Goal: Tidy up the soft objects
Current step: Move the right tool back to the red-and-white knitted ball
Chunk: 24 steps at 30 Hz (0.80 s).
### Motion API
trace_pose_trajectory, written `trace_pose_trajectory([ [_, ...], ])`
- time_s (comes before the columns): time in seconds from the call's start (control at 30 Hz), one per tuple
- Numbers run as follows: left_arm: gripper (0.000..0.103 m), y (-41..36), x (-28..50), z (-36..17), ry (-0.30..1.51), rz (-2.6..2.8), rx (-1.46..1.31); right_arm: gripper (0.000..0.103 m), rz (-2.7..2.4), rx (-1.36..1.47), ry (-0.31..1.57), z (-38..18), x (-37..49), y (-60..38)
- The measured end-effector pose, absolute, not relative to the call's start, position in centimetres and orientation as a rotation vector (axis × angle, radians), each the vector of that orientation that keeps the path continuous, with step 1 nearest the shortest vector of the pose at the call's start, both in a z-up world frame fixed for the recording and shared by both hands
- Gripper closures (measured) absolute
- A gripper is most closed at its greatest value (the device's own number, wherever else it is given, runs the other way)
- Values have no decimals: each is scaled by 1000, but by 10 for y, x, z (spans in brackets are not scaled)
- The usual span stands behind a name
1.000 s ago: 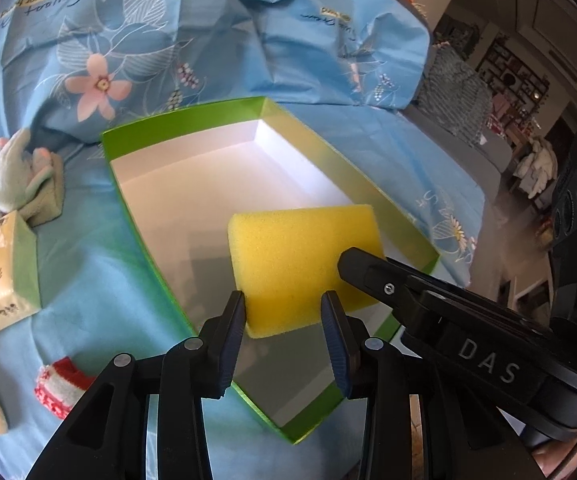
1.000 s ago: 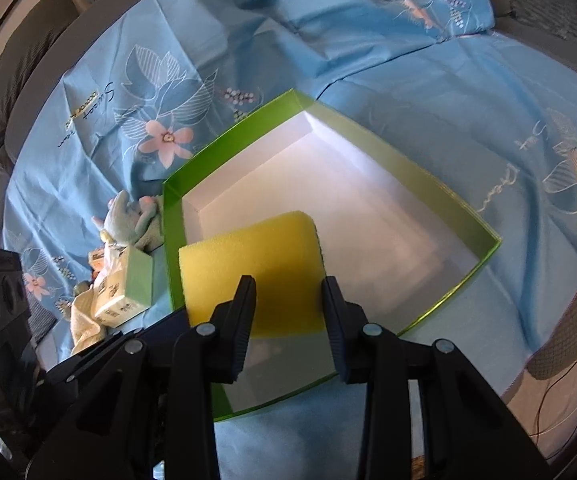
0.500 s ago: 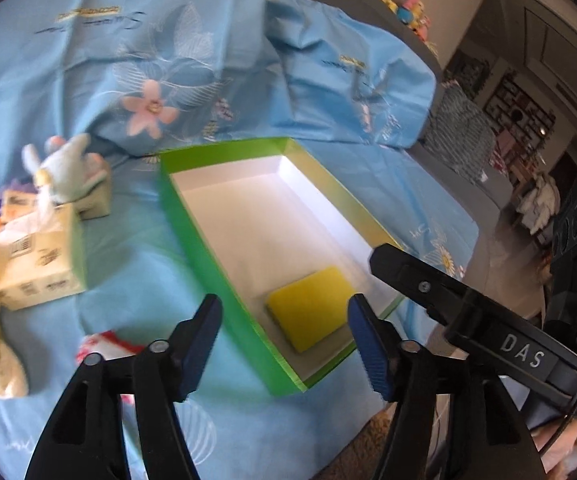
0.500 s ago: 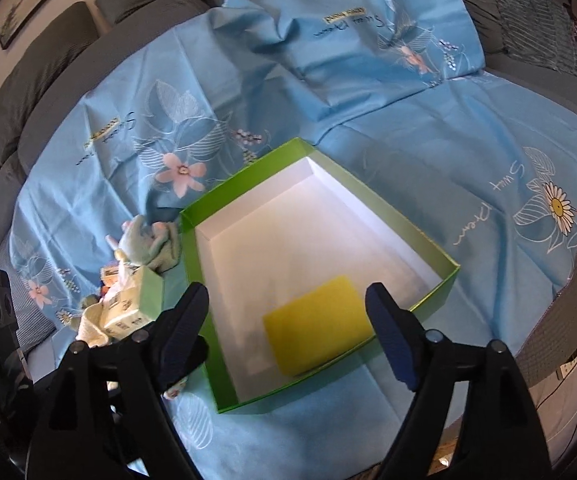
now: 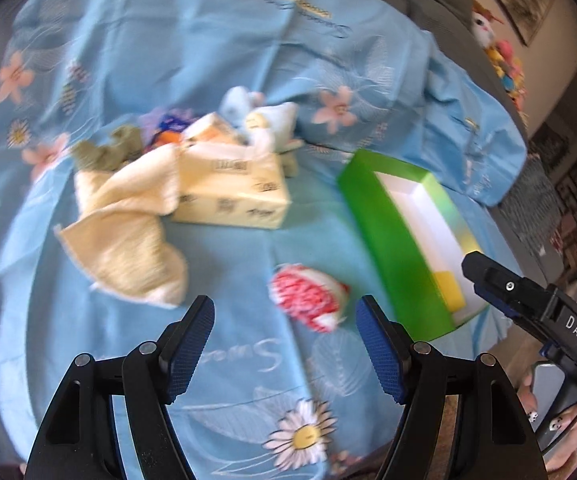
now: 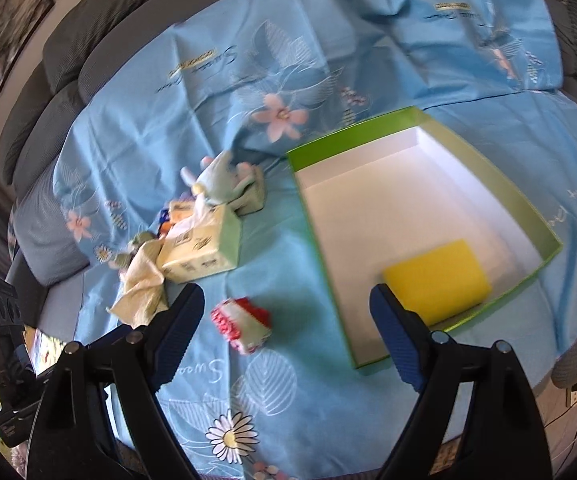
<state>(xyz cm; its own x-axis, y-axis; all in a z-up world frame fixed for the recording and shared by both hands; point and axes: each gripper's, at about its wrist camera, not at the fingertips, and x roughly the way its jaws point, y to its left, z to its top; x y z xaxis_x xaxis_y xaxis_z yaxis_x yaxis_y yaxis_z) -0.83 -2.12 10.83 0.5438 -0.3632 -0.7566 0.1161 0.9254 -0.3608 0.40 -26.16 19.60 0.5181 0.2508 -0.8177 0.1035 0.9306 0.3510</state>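
since a second ago both grippers have let go of the yellow sponge (image 6: pixel 438 278) and drawn back from the green box (image 6: pixel 330 136), and the left view has swung from the box to the loose pile beside it. the sponge now lies flat on the box's white floor, in its near corner. the left gripper (image 5: pixel 284 330) and the right gripper (image 6: pixel 286 322) are each empty, jaws apart and opening a little wider.

one soft item is stowed; the rest wait outside the box on the blue flowered cloth (image 6: pixel 216 64). a red-and-white knitted piece (image 5: pixel 308 298) sits just beside the box's near left wall, closest to both tools. farther to the box's left lie a tissue pack (image 5: pixel 230 196), a cream towel (image 5: pixel 128 232) draped against it, a pale blue plush toy (image 5: pixel 256 120) and a greyish-green cloth (image 5: pixel 104 152), with smaller bright things behind the pack too blurred to name. by this count the sorting has barely begun, and the knitted piece looks the likely next pick.
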Motion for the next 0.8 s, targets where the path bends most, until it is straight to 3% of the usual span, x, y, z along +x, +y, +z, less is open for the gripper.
trace_pose_trajectory([
  [0.27,29,31,-29,78,995,-182,-362,20,183,347,1132,165,21,-211],
  [0.53,29,44,-39,59,1035,-154,-387,31,172,255,1245,120,48,-184],
  [0.63,29,45,-40,58,1035,-152,-383,37,169,216,1273,107,54,-179],
  [0.7,29,45,-41,58,1031,-152,-384,50,153,194,1283,101,55,-178],
  [0.8,29,47,-42,57,1029,-147,-384,59,186,202,1276,98,53,-177],
])
